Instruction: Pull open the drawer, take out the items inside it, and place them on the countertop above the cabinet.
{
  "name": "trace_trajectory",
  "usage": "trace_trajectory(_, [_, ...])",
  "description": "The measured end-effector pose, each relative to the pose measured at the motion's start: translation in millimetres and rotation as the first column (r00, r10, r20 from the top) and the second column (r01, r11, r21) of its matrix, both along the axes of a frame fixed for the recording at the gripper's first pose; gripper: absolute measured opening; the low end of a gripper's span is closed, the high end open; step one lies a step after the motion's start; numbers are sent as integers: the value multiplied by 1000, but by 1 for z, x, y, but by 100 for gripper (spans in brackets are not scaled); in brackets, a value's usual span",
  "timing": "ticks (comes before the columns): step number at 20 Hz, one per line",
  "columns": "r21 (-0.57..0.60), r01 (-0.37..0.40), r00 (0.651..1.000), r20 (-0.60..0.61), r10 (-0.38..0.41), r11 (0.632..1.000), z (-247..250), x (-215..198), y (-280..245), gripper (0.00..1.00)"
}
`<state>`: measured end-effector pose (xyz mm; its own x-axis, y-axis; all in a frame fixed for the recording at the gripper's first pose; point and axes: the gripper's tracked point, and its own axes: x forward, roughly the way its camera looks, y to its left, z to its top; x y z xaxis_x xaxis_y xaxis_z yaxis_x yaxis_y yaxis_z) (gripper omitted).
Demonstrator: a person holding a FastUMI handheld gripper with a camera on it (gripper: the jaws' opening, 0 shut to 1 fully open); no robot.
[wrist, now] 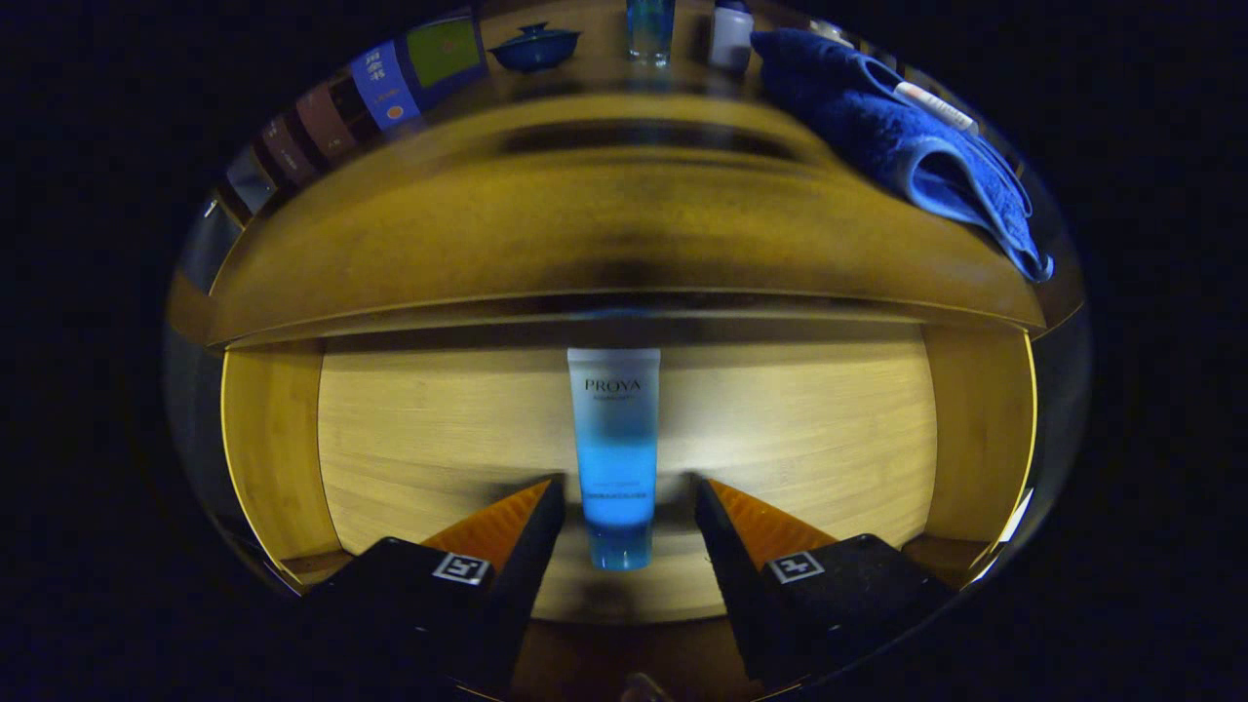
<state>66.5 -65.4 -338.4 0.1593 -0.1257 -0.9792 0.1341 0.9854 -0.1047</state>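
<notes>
Reaching into the opened drawer (pixel 292 458) with hand-held gripper (pixel 624 497) spread apart, fingers flanking but not touching the tube (pixel 614 439) lying mid-floor. Still to grasp and lift onto the surface (pixel 585 224).

Blue-white tube (pixel 614 453) flat in open wooden drawer (pixel 273 439).

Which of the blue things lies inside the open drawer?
The blue tube, flat between the open gripper's fingers; the blue towel and lidded bowl sit on the countertop.
</notes>
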Motion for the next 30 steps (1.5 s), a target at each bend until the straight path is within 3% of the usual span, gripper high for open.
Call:
trace_trajectory(2, [1,6,1000,-16,-6,1000,13,-2,2,83])
trace_trajectory(5, [31,6,1000,23,-7,1000,11,2,3,46])
trace_trajectory(7, [25,-5,1000,28,4,1000,12,0,2,46])
trace_trajectory(9, [35,-3,1000,31,2,999,8,-1,2,37])
trace_trajectory(13, [67,2,996,85,-8,998,32,-5,1,37])
trace_trajectory(20, [88,-56,956,293,28,995,145,-6,4,37])
trace_trajectory(24, [126,-64,947,322,21,990,165,2,10,37])
trace_trajectory(30, [96,-85,905,424,36,992,194,28,6,37])
